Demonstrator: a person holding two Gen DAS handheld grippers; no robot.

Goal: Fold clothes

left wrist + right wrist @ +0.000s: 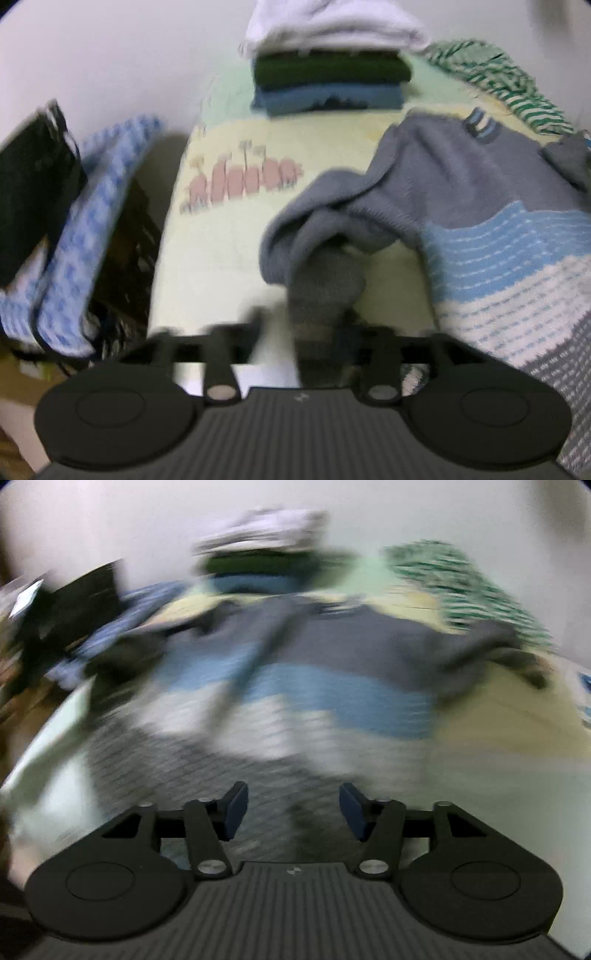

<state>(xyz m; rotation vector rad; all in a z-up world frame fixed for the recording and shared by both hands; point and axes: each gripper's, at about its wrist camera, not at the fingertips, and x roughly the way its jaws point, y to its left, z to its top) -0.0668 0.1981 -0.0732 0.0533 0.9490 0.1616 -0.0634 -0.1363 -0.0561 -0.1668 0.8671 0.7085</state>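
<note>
Two grippers are working over one striped knit sweater (pixel 491 206), which is lying spread across the right half of the left wrist view and filling the middle of the right wrist view, on a pale printed bedsheet (pixel 229 236). The left gripper (pixel 303 332) is clamping the grey sleeve cuff (pixel 325 288) at lower centre, the fabric bunching up between its blurred fingers. The right gripper (pixel 293 806) is hovering with its jaws spread wide and nothing between them, low in its frame above the sweater's grey hem. The knit is looking thick, soft and floppy, likely sagging and stretching when lifted, so cuffs, shoulder seams and hem corners are offering the firmest hold. A stack of folded clothes (pixel 328 74) is sitting at upper centre, with a green striped garment (pixel 495 77) crumpled at upper right.
</note>
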